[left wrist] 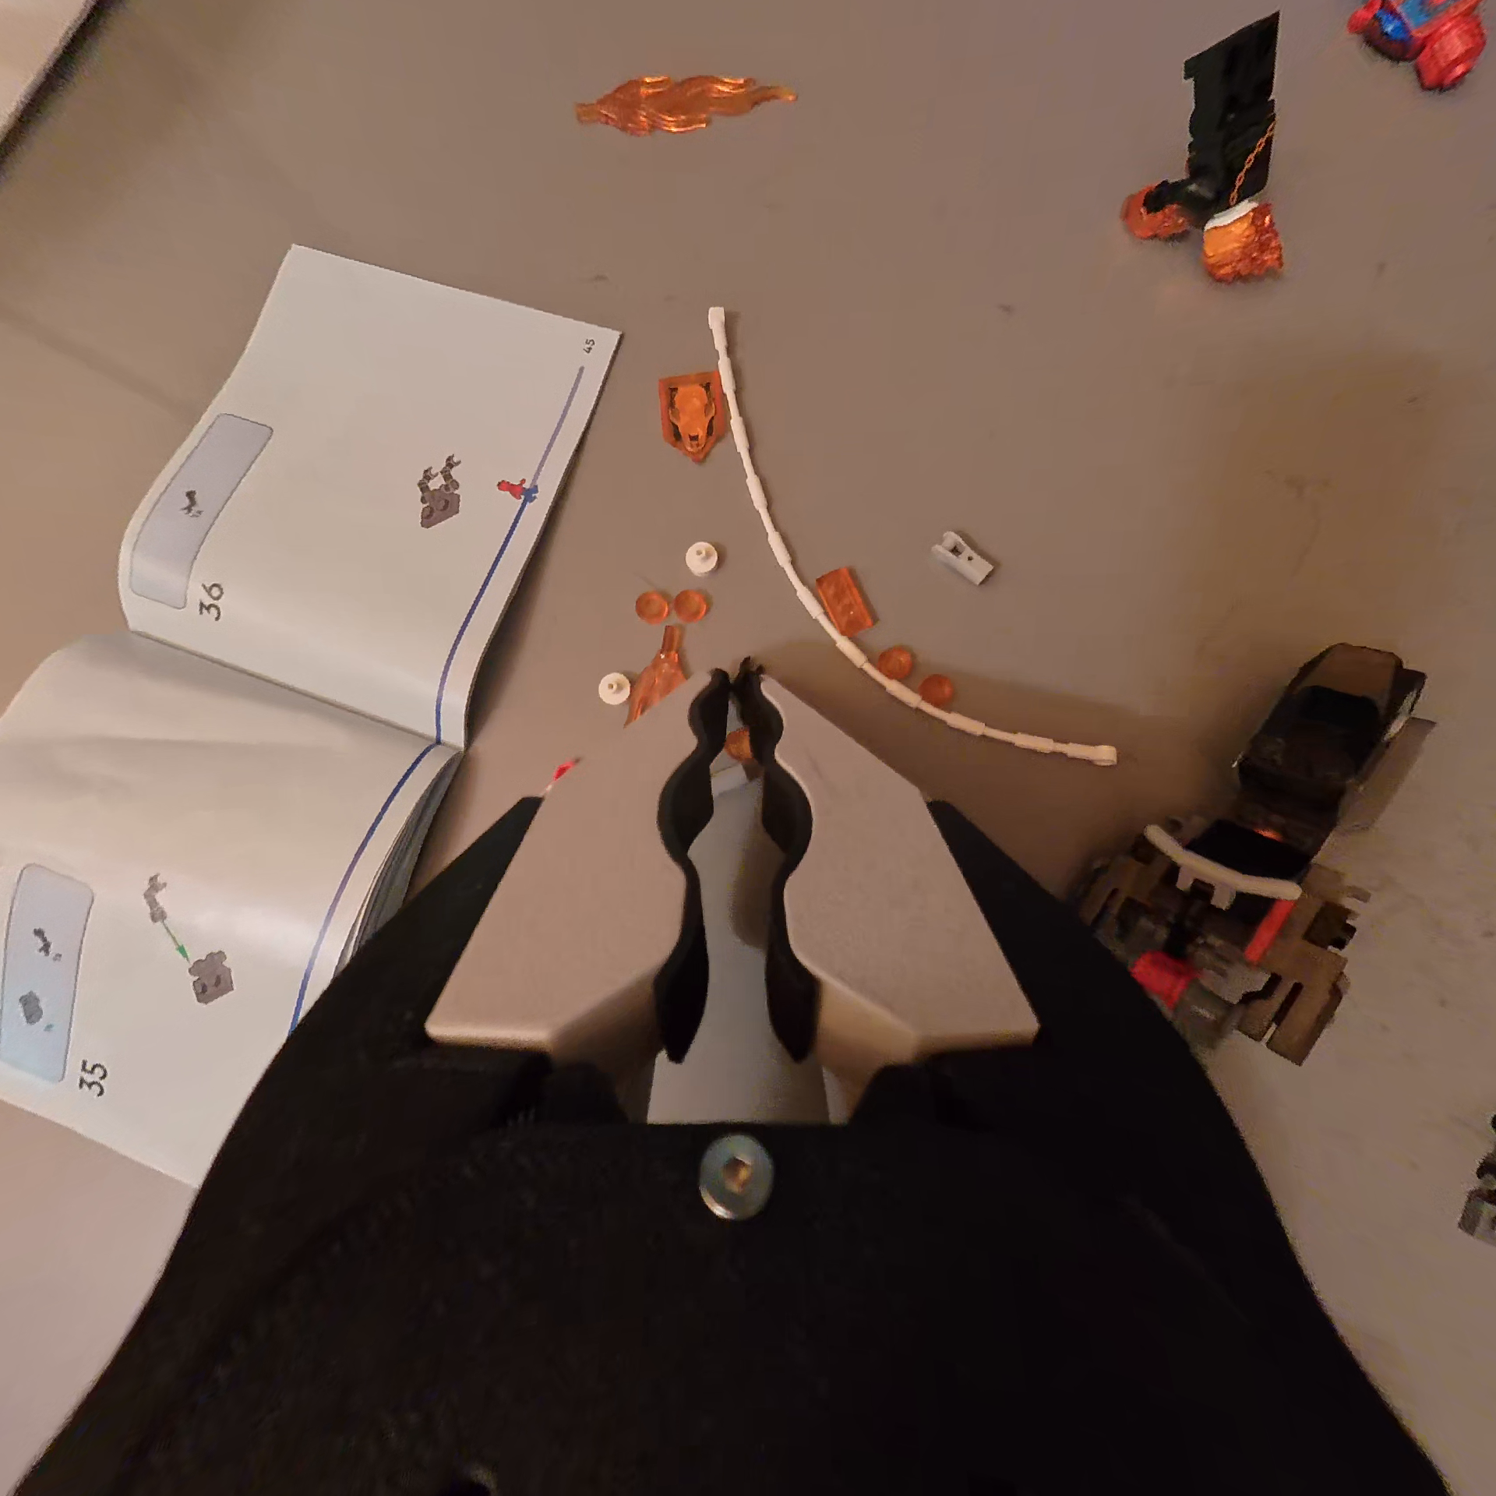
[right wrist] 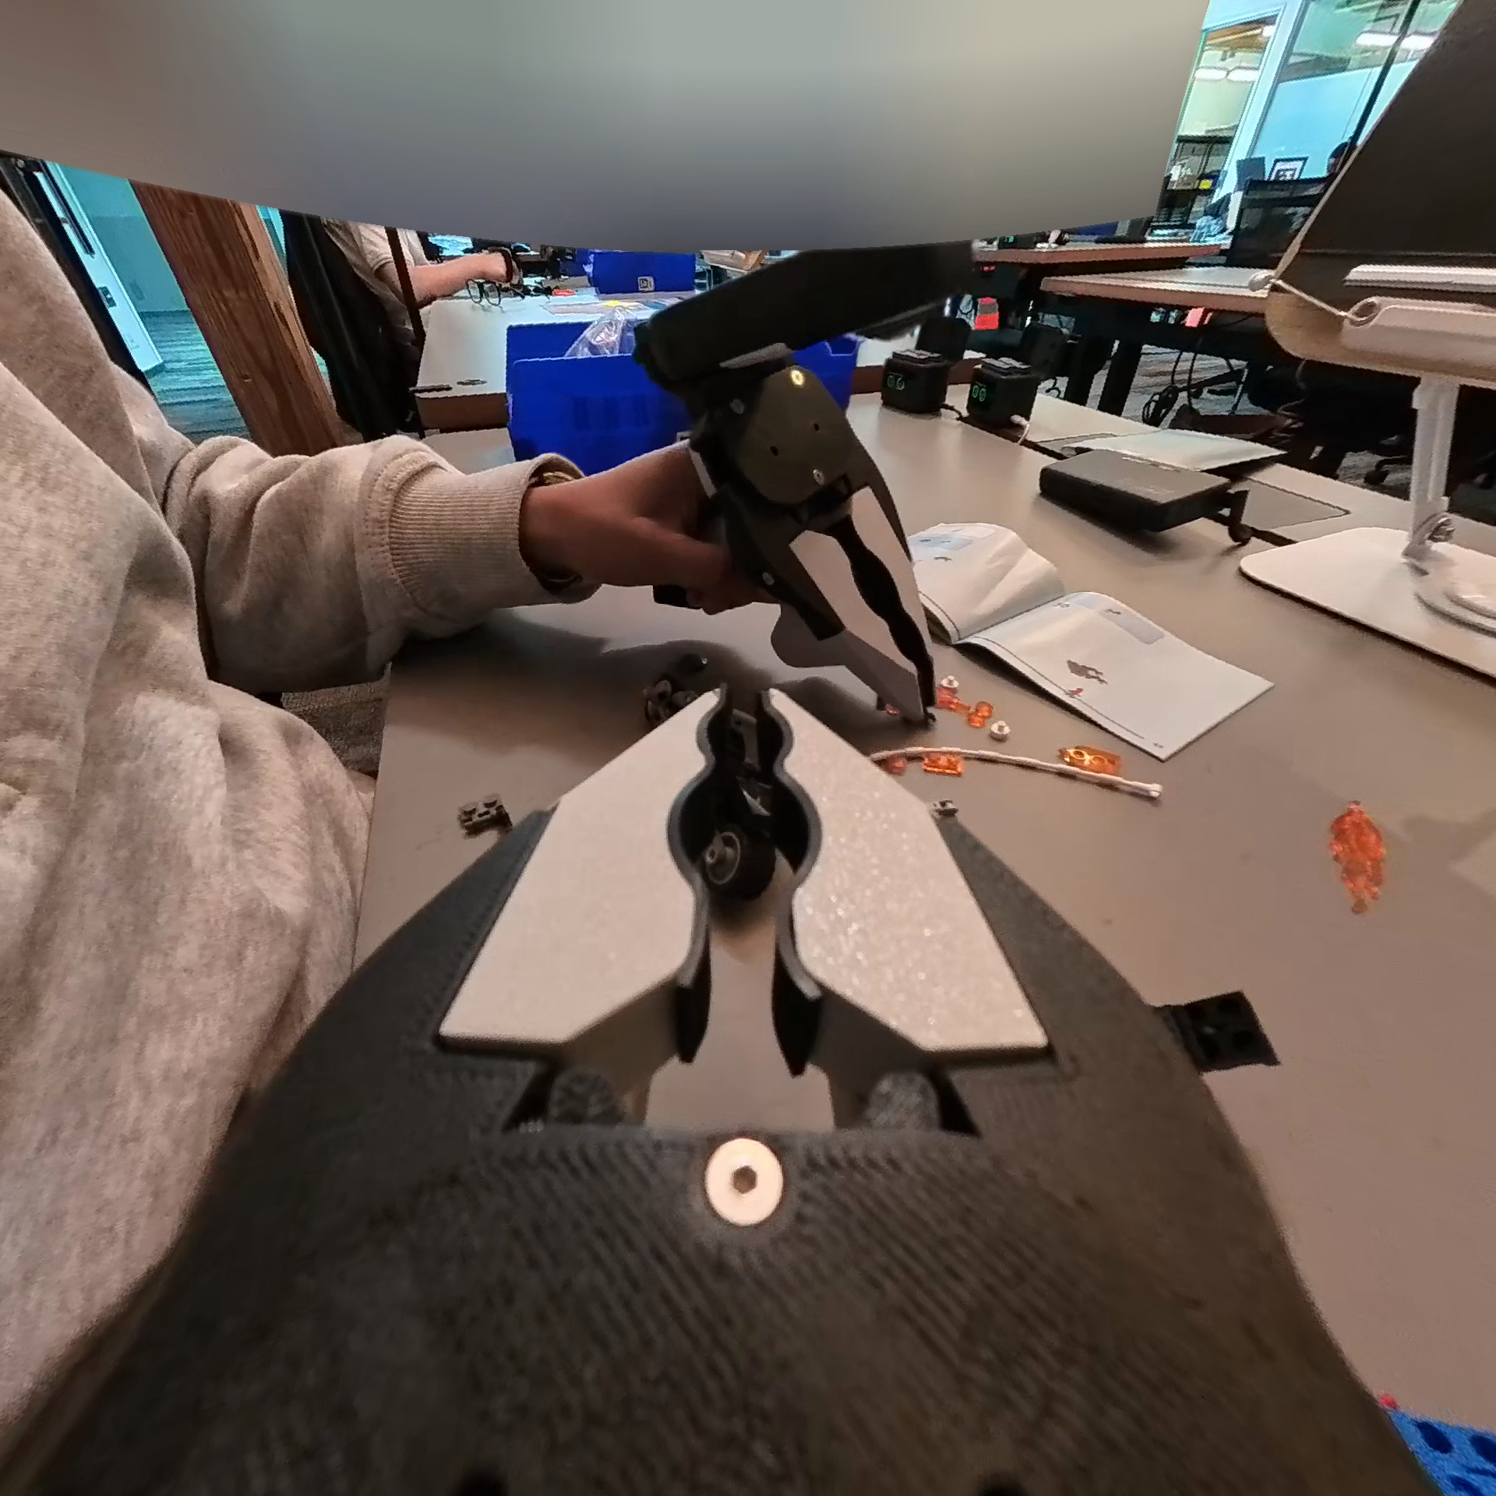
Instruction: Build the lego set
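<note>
Right gripper (right wrist: 741, 712) clamps wheeled black piece (right wrist: 733, 850), lengthwise along fingers | left gripper (left wrist: 733, 676) jaws closed.

Orange studs (left wrist: 670, 605) and a curved white chain (left wrist: 777, 542) lie scattered just right of the open booklet (left wrist: 364, 486)

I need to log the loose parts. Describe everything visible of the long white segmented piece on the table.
The long white segmented piece is a thin, flexible-looking strip of short plastic-looking links with a small connector at each end. It lies flat on the grey table in a gentle curve, ahead of the left gripper. An orange shield tile sits against its upper stretch, a clear orange plate and two orange round studs beside its lower bend.
</note>
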{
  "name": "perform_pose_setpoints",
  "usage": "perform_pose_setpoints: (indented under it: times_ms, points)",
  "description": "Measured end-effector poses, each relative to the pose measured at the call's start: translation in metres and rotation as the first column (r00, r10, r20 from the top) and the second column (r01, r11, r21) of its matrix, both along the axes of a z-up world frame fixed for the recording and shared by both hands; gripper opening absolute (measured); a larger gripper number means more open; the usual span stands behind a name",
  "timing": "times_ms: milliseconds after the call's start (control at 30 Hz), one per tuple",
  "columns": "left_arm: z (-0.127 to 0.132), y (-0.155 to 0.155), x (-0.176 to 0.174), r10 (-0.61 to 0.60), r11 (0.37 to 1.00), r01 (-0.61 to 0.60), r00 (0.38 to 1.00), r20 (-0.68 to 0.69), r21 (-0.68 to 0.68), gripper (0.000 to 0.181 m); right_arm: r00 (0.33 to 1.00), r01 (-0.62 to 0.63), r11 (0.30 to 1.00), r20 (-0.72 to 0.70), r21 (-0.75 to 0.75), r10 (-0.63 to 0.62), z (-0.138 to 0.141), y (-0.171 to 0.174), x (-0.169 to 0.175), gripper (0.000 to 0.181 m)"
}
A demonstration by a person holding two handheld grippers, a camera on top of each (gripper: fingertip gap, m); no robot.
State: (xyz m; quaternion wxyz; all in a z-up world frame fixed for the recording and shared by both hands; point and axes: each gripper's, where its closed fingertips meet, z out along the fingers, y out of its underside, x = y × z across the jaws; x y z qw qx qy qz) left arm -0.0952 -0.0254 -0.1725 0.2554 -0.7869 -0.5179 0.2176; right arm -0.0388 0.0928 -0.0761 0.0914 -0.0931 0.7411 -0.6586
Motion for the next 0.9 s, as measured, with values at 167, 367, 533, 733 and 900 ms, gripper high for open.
perform_pose_setpoints:
  times_ms: [167, 367, 533, 733, 900]
  points:
    - [0.010, -0.003, 0.002, 0.015, 1.000, -0.015, 0.999, -0.048, 0.015, 0.004, 1.000, 0.000, 1.000, 0.006, 0.001, 0.000, 0.000, 0.000, -0.001, 0.003]
    - [0.037, -0.002, 0.008, 0.030, 0.998, -0.023, 0.990, -0.136, 0.057, 0.003, 1.000, 0.007, 1.000, 0.011, -0.001, -0.007, 0.000, 0.000, -0.002, 0.003]
    - [0.057, 0.012, 0.023, 0.020, 0.990, 0.005, 0.984, -0.180, 0.140, 0.003, 1.000, 0.012, 1.000, 0.013, -0.006, -0.012, 0.001, 0.001, -0.003, 0.002]
    - [0.067, 0.037, 0.056, -0.005, 0.971, 0.046, 0.985, -0.173, 0.236, 0.003, 1.000, 0.021, 1.000, -0.007, -0.008, -0.021, 0.000, 0.001, -0.003, 0.002]
    - [0.063, 0.063, 0.092, -0.011, 0.952, 0.054, 0.990, -0.142, 0.303, 0.003, 1.000, 0.017, 1.000, 0.006, 0.001, -0.017, 0.000, 0.003, 0.002, 0.001]
